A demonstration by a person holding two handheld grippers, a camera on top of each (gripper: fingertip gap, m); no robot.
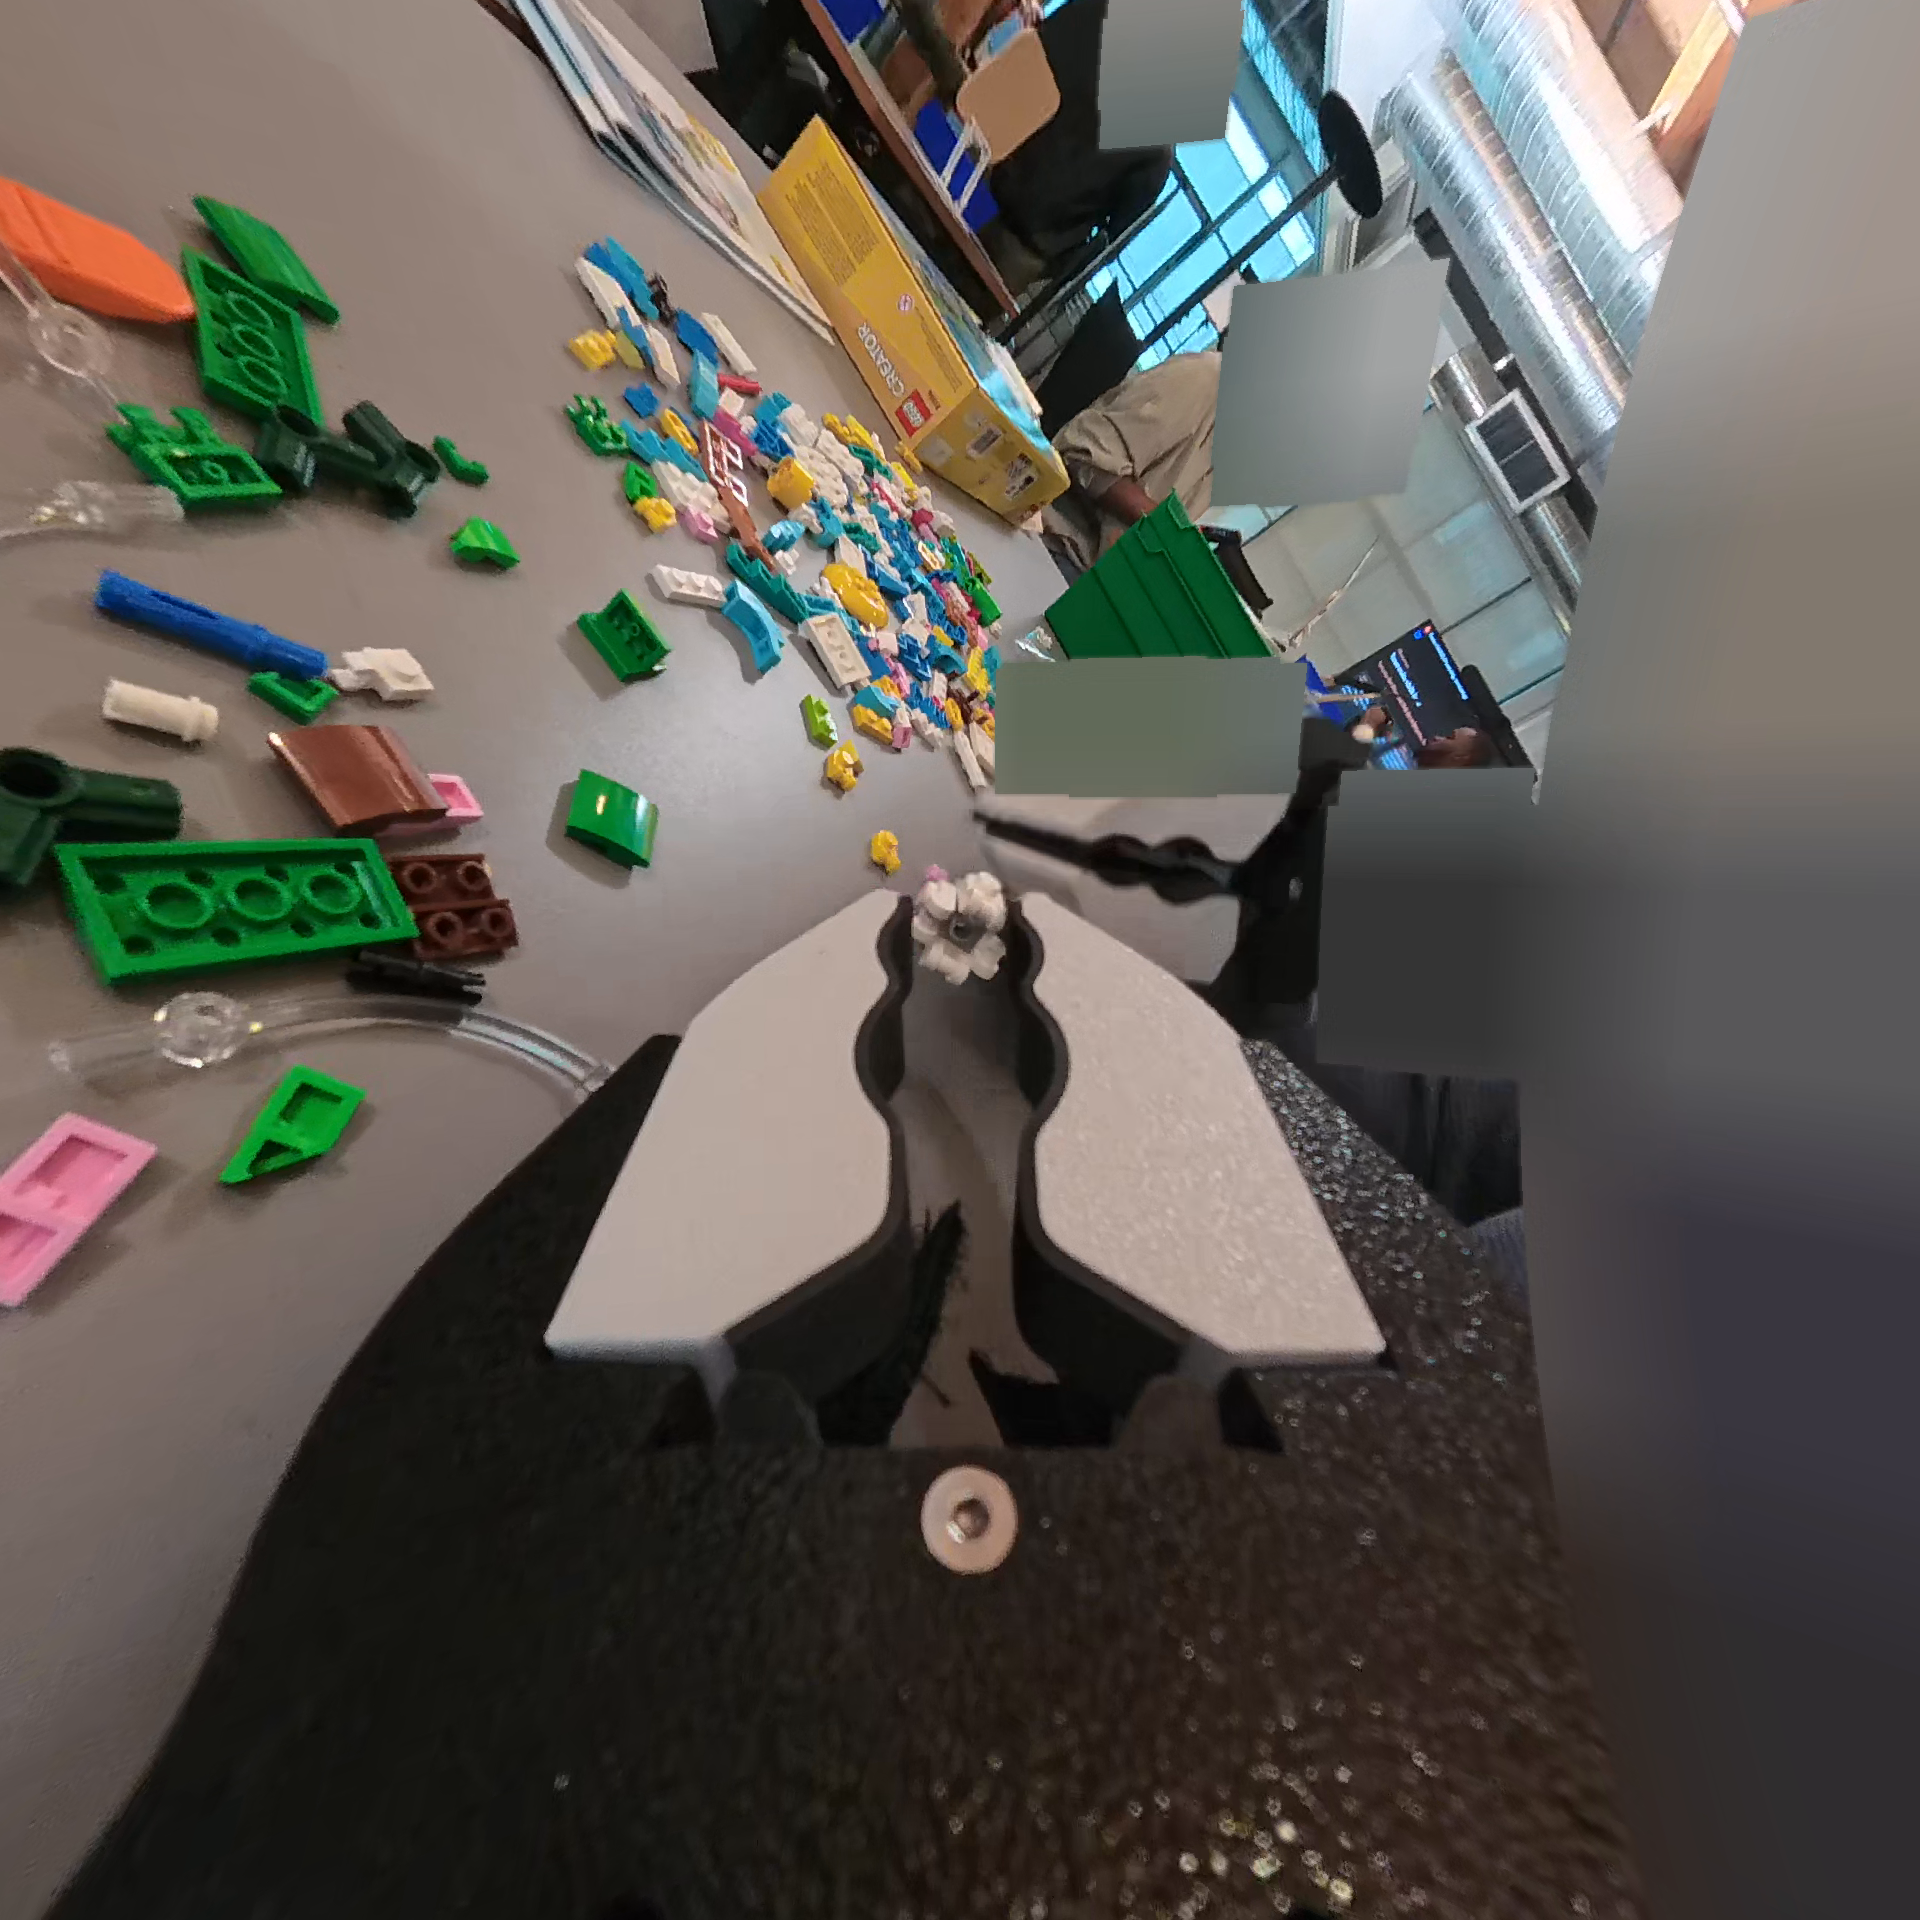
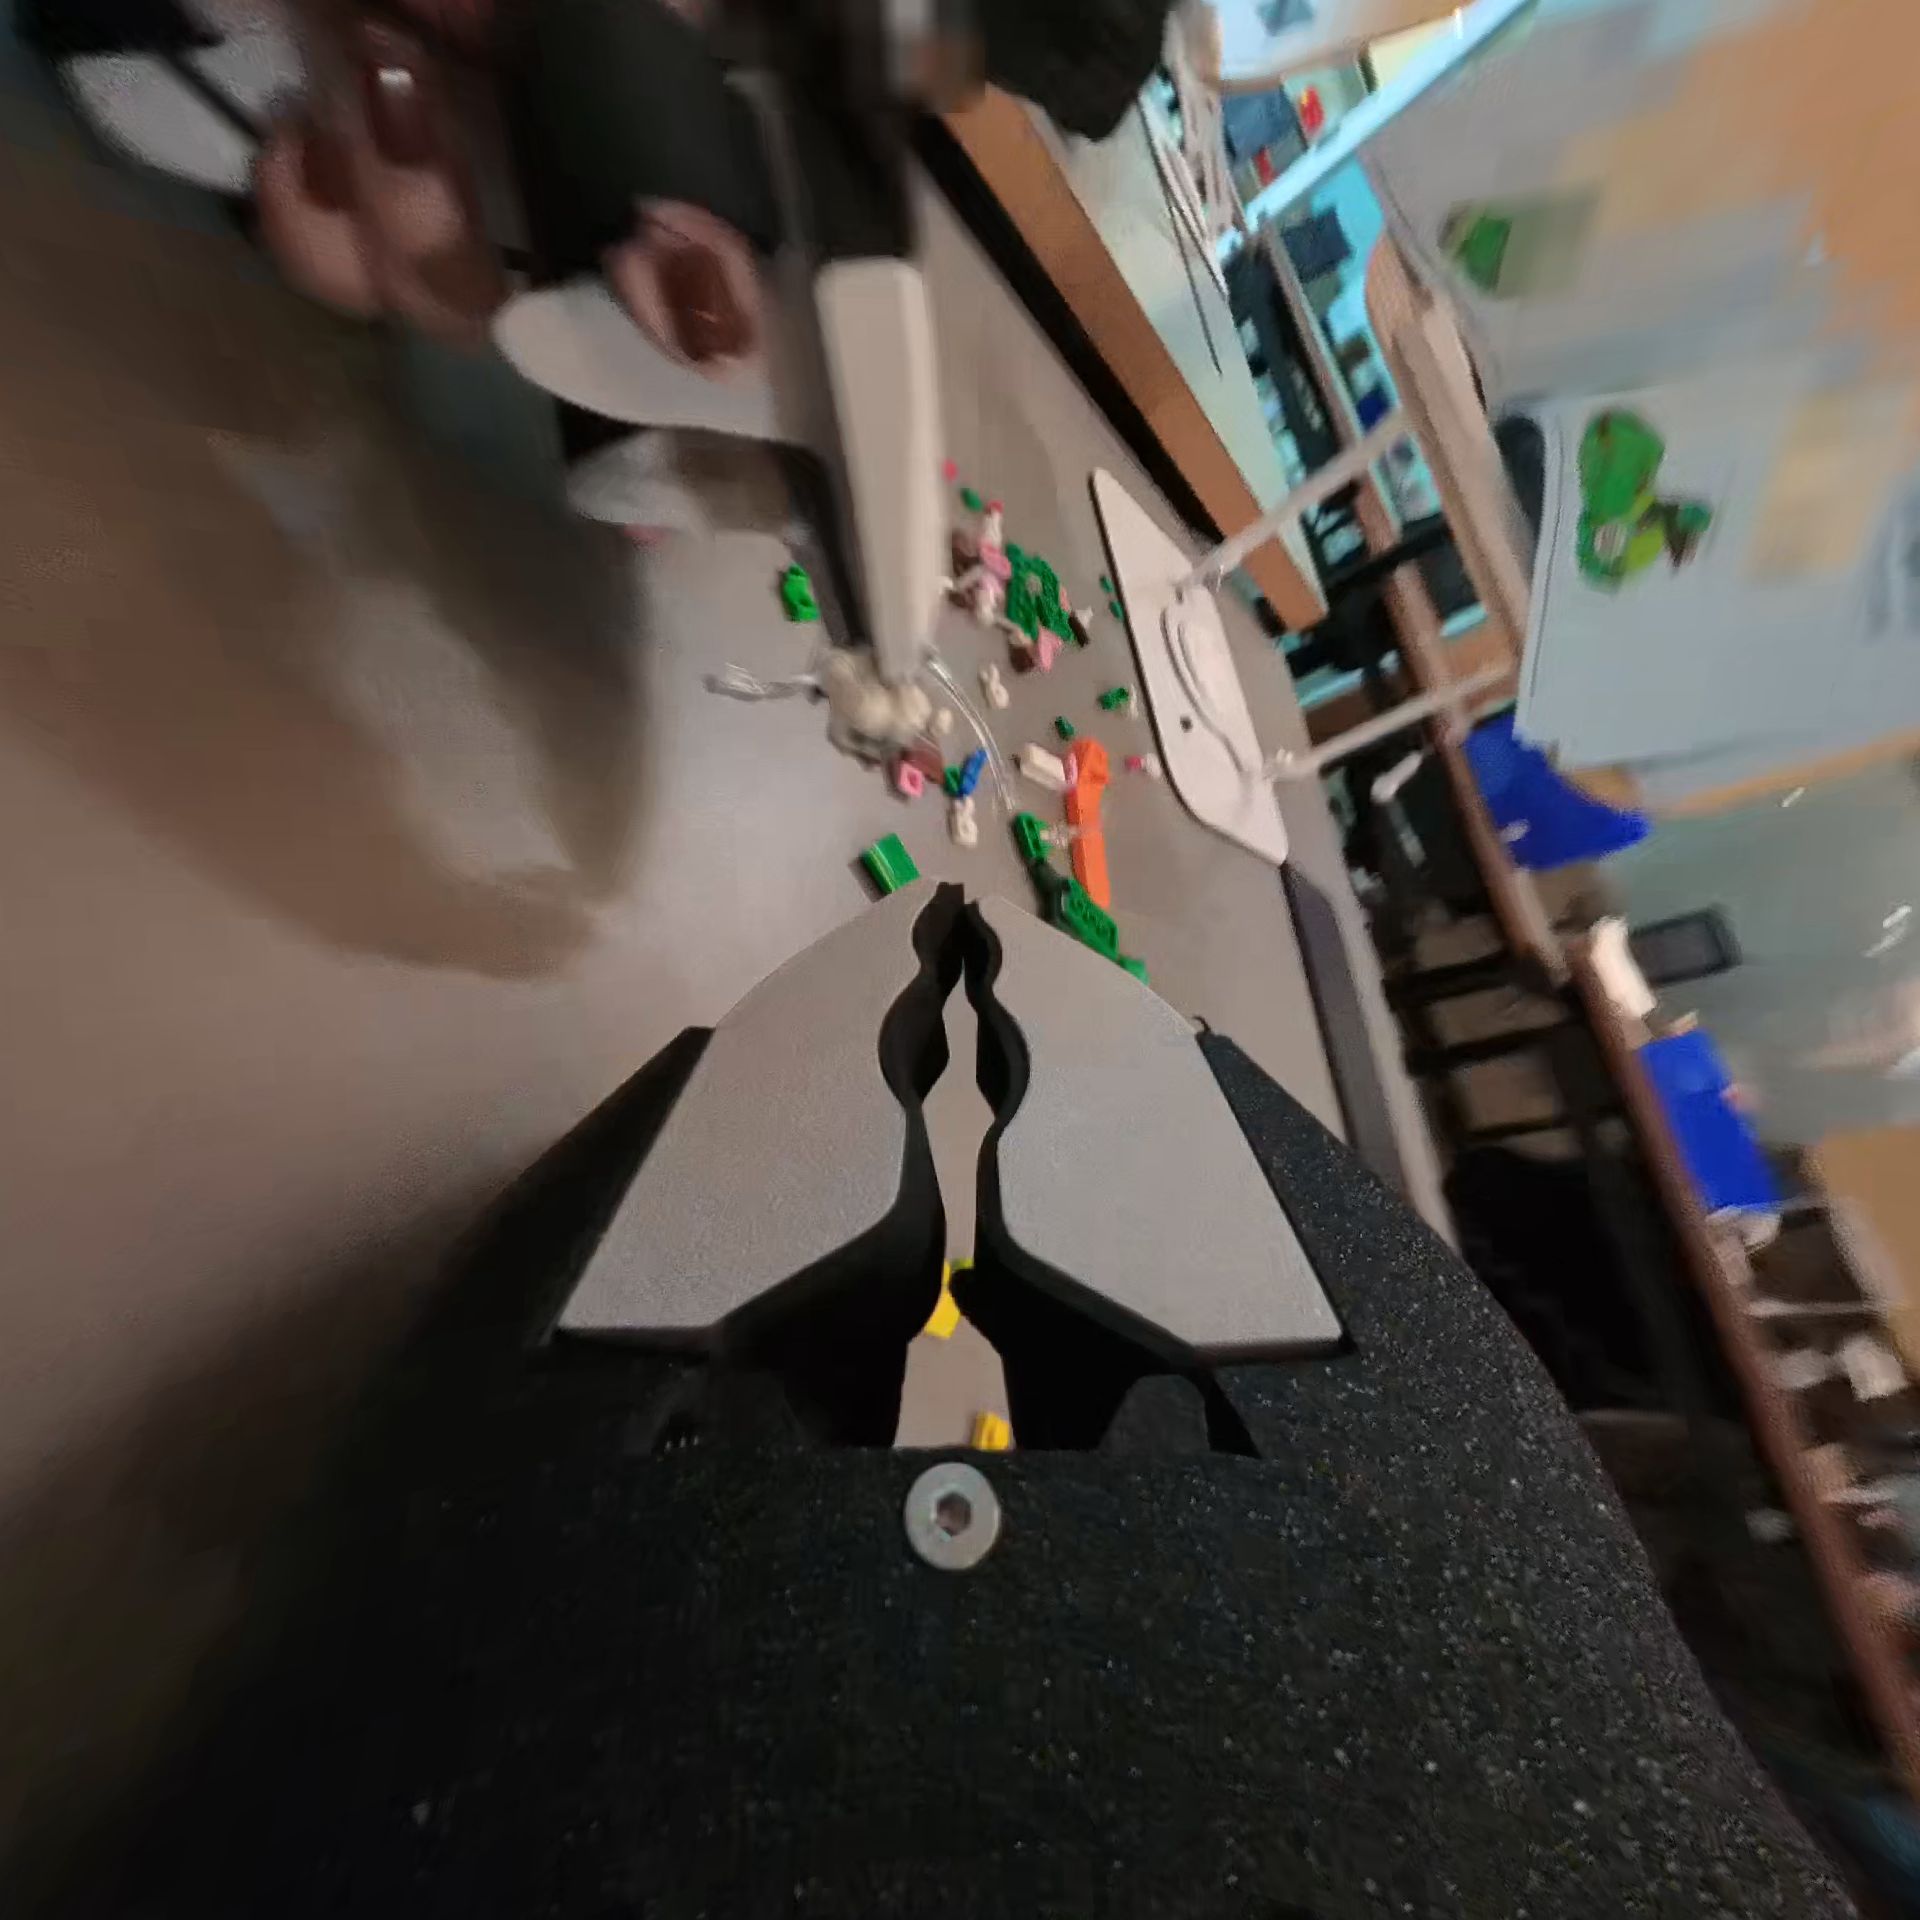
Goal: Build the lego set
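My left gripper [image 1: 958,920] is shut on a small white lego assembly [image 1: 958,925] with a grey middle, held above the grey table [image 1: 644,1049]. In the blurred right wrist view the left gripper [image 2: 883,675] shows farther off, holding the same white assembly [image 2: 878,707]. My right gripper [image 2: 958,904] is shut with its jaws touching and nothing visible between them. It also shows in the left wrist view [image 1: 987,821] as a thin dark tip just beyond the assembly. A heap of small coloured bricks [image 1: 831,540] lies ahead. A large green plate [image 1: 229,904] lies at the left.
A yellow lego box [image 1: 904,332] and an instruction booklet [image 1: 665,145] lie at the table's far edge. Green, brown, pink, blue and clear pieces are scattered at the left [image 1: 364,779]. An orange piece [image 2: 1088,821] and a grey stand base [image 2: 1195,665] show in the right wrist view.
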